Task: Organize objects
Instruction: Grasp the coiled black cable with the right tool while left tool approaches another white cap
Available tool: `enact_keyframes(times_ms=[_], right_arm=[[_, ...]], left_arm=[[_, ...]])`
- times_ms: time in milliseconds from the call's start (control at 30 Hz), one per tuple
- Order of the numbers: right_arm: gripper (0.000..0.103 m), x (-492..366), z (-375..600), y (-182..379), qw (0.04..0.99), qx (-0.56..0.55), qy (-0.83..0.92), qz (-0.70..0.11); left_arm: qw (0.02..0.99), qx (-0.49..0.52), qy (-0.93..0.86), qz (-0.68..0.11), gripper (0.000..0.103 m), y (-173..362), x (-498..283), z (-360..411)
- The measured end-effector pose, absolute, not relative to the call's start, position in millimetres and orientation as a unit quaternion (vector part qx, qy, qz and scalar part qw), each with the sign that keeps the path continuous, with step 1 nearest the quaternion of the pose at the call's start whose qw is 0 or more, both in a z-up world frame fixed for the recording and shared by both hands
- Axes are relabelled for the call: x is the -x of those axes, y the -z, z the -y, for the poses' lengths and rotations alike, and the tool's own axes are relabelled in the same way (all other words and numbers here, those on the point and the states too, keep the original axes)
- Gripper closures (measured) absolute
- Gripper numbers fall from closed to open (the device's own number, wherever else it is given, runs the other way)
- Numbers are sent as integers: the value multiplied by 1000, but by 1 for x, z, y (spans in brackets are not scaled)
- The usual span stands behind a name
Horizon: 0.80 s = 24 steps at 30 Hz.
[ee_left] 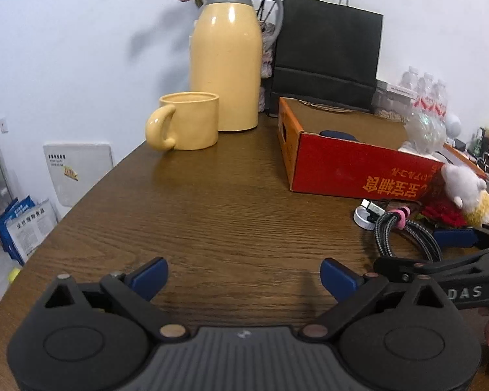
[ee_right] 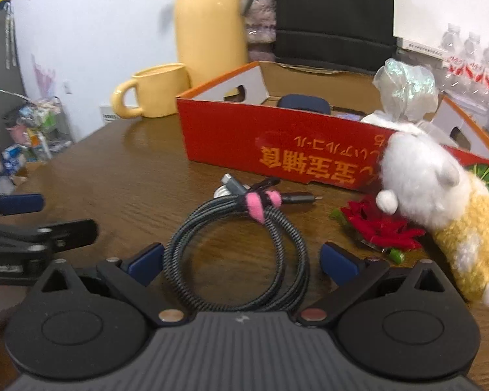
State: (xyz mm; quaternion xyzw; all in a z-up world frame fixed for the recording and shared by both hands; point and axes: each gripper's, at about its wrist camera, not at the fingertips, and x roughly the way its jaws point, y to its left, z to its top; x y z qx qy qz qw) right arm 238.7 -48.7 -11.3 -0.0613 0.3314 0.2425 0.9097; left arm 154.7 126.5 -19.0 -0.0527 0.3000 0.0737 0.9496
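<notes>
Both tongs gape wide. Left view: my left tongs (ee_left: 244, 278) hold nothing above bare table (ee_left: 212, 215); cable (ee_left: 404, 234) lies right. Right view: my right tongs (ee_right: 242, 262) straddle the cable (ee_right: 238, 254), near the box (ee_right: 277, 143); plush (ee_right: 440, 208) right.

My right gripper (ee_right: 241, 265) hangs low over the wooden table (ee_right: 120, 176), jaws spread wide on either side of a coiled braided cable (ee_right: 236, 260) bound with a pink tie (ee_right: 262, 203). Behind it stands a red cardboard box (ee_right: 277, 143), with a yellow mug (ee_right: 153, 91) and a yellow thermos (ee_right: 208, 29) farther back. A white-and-yellow plush toy (ee_right: 440, 208) leans against the box, beside a red fabric flower (ee_right: 379, 228). My left gripper (ee_right: 22, 221) shows at the left edge.
</notes>
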Motion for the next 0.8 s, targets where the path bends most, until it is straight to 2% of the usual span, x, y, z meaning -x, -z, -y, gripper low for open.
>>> enact_keyframes(times_ms=[133, 167, 200, 433, 800], right_arm=[[1, -241, 42, 13, 909, 80, -239, -332], [10, -239, 42, 12, 909, 79, -244, -330], [13, -238, 42, 11, 910, 78, -247, -324], [15, -233, 49, 7, 913, 57, -263, -308], [15, -205, 65, -11, 938, 62, -264, -214]], left_arm=[[949, 53, -76, -302, 3, 19, -155, -127], [949, 52, -76, -302, 3, 19, -155, -126], [949, 52, -76, -302, 3, 19, -156, -126], [946, 63, -80, -306, 3, 20, -156, -129], [943, 66, -87, -315, 3, 22, -158, -129]])
